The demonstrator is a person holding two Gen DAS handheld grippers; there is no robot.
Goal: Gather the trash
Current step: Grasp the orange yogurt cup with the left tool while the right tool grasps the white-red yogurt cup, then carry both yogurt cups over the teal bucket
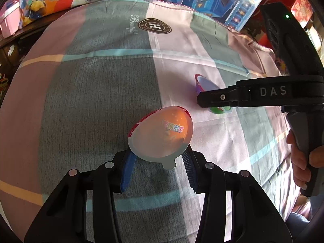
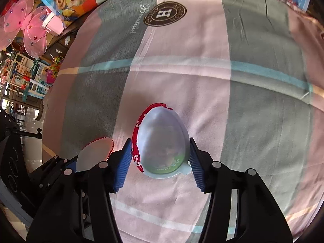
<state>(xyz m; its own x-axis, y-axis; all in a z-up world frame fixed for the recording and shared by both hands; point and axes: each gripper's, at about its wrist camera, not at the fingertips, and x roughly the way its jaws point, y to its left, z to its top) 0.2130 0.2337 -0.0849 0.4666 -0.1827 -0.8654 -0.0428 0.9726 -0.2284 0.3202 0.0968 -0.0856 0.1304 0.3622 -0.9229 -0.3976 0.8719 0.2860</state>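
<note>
Two empty egg-shaped plastic shells lie on a checked cloth. The left gripper (image 1: 160,164) has its blue fingers (image 1: 127,170) squeezing the sides of the orange shell (image 1: 162,133). The right gripper (image 2: 160,166) pinches the white and green shell (image 2: 164,141) the same way. The shells look light, thin and slippery, so too hard a squeeze could probably dent them. Their wide middles look best to hold.

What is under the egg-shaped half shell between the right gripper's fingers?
The egg-shaped half shell lies dome-up on the striped cloth. A green label shows through its translucent wall; anything else beneath it is hidden.
</note>
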